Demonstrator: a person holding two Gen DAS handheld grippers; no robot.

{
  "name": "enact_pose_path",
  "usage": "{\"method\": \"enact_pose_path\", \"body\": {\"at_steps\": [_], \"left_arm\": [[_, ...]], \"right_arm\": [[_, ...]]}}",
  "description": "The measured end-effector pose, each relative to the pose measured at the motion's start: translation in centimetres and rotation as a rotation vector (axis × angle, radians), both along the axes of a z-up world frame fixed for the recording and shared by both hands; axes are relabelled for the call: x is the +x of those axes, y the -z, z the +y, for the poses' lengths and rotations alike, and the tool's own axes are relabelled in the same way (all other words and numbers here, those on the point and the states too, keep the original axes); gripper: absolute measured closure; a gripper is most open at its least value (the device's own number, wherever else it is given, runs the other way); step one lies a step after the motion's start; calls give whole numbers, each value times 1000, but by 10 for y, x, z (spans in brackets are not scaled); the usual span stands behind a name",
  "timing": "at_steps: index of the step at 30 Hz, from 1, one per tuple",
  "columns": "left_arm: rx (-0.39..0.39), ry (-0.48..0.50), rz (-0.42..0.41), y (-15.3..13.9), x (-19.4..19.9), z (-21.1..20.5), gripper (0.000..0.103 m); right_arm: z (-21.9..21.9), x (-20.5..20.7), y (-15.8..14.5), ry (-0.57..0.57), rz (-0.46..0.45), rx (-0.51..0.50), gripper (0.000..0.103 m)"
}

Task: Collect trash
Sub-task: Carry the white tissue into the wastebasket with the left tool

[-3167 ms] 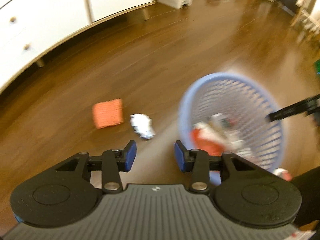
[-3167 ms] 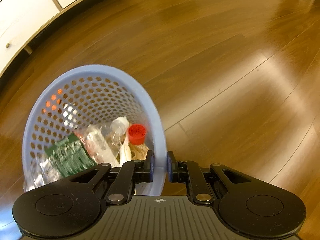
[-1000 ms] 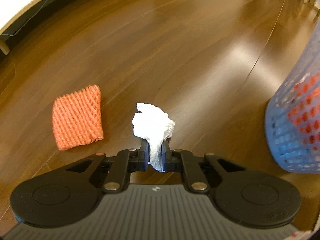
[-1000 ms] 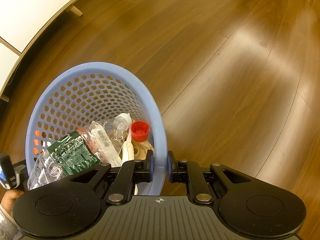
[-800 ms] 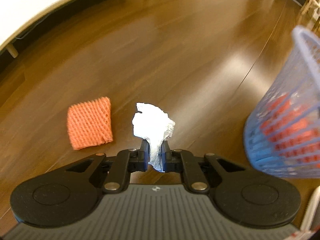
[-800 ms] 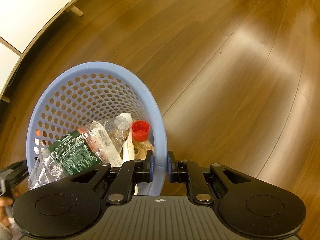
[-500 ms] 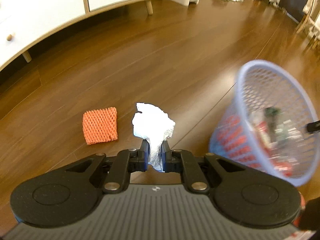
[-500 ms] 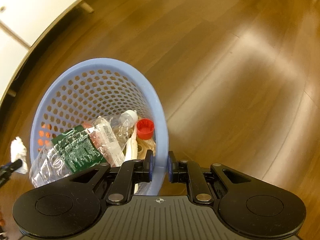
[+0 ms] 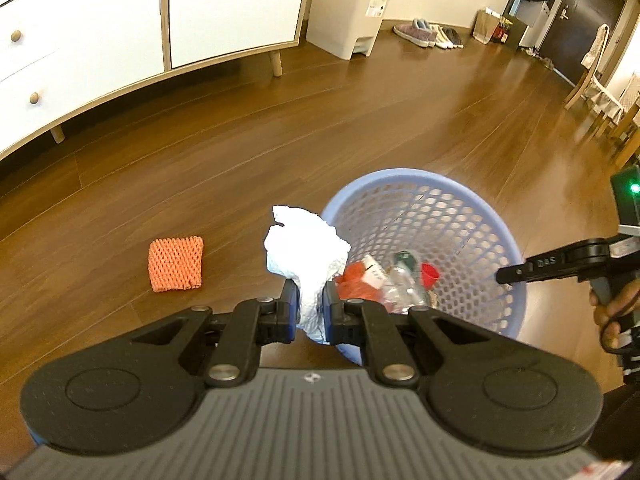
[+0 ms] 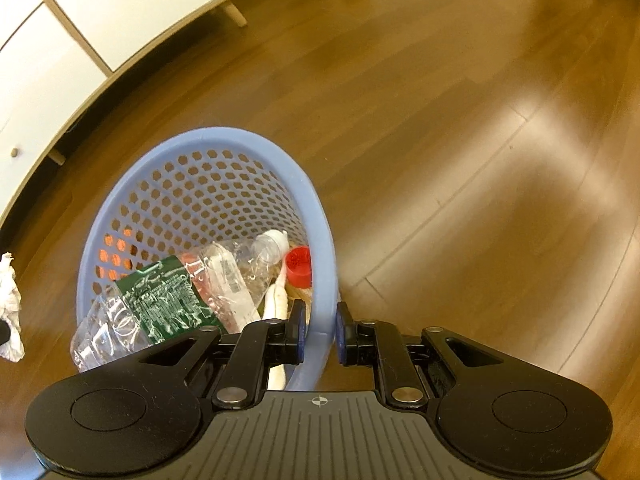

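My left gripper point(image 9: 311, 307) is shut on a crumpled white tissue point(image 9: 305, 245), held above the floor just left of the basket rim. The blue perforated basket point(image 9: 404, 178) holds a clear plastic bottle with a green label point(image 10: 160, 296), a red cap point(image 10: 299, 267) and other trash. My right gripper point(image 10: 319, 334) is shut on the basket's near rim point(image 10: 320, 280), tilting it. The tissue point(image 10: 10, 308) shows at the left edge of the right wrist view. An orange mesh sleeve point(image 9: 175, 264) lies flat on the floor, left of the tissue.
Dark wooden floor all around. A white sideboard on legs point(image 9: 100, 40) runs along the left and back. A white pedal bin point(image 9: 352, 8) stands behind it, with shoes point(image 9: 428, 34) near a door. Chairs point(image 9: 600, 92) stand at the far right. A hand point(image 9: 614, 308) holds the right gripper.
The left gripper closed on the tissue, lifted it off the floor and carried it right, up to the basket rim. The right gripper kept its hold on the tilted basket.
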State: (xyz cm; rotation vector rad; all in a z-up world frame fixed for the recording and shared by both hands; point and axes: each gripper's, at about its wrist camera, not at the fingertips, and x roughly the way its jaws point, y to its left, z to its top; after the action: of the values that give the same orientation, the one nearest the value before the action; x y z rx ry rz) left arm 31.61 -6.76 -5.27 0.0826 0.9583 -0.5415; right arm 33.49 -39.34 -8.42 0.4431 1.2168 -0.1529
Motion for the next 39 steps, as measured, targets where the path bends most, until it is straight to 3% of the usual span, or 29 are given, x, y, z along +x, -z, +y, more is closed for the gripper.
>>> {"method": "enact_pose_path", "body": {"at_steps": [11,26,39], "left_arm": [[-12,36,1,0,1,0,94],[-20,153,37,8,-3,-38,94],[-16,262,57,16,-5,-86,94]], "right_arm": [[-8,4,-14,-94,-61,-61,92],[-31,5,-9,-113,-57,-66,92],[-44,0,4,-66,-6,9,92]]}}
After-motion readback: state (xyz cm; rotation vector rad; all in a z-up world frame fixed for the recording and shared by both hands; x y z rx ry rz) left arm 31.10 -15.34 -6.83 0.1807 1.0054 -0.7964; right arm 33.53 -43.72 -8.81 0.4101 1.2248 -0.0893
